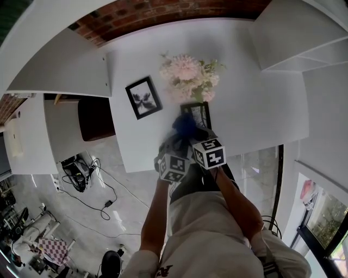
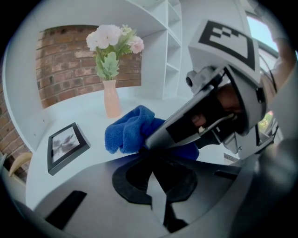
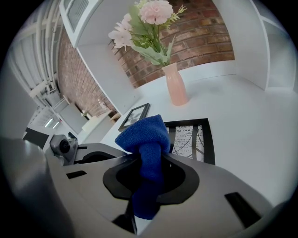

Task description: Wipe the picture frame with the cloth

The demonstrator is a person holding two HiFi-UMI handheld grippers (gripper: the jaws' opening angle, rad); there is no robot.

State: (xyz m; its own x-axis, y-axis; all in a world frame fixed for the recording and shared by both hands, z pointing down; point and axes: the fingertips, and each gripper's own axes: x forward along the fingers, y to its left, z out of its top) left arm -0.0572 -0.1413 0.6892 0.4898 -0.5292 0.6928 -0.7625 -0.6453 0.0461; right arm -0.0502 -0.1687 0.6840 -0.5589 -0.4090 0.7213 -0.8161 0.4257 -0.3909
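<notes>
A blue cloth [image 3: 144,137] is bunched in my right gripper [image 3: 151,155], which is shut on it. It hangs just above the near edge of a black picture frame [image 3: 193,137] that lies flat on the white table [image 1: 244,98], in front of a pink vase of flowers [image 3: 177,86]. In the head view the cloth [image 1: 185,125] covers that frame's [image 1: 198,111] lower part. My left gripper [image 2: 148,151] sits close beside the right gripper [image 2: 156,138], jaws together, nothing seen between them. The cloth [image 2: 130,128] lies just beyond its tips.
A second black frame [image 1: 143,98] lies to the left on the table, also seen as a frame [image 2: 65,146] in the left gripper view. White shelves [image 1: 304,38] stand at the back right and a brick wall [image 1: 163,13] behind. The table's near edge [image 1: 163,165] is under my grippers.
</notes>
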